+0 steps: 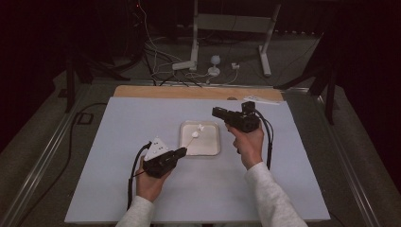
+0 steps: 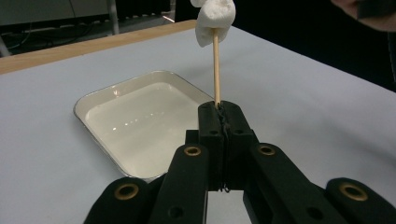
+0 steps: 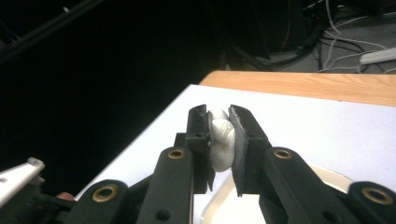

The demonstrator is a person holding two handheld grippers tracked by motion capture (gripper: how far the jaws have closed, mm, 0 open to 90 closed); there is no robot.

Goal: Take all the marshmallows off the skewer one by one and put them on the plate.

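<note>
Currently, threading step was underway: skewer (image 2: 216, 70) was clamped in the fully closed left gripper (image 2: 219, 108), one marshmallow (image 2: 213, 21) already on its tip above the tray (image 1: 217, 142). Second marshmallow (image 3: 222, 144) was pinched by the right gripper (image 3: 219, 116), at 2 o'clock of the tray. Alignment over the skewer tip was judged next.

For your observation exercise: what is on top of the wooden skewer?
A white marshmallow sits on the skewer; the tip is buried inside it, and the lower end is hidden between the left gripper fingers.

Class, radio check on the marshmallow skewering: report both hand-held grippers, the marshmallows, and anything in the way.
Left hand-held gripper shut on skewer, one marshmallow on its tip. Right hand-held gripper shut on second marshmallow. Tray below; nothing in between.
</note>
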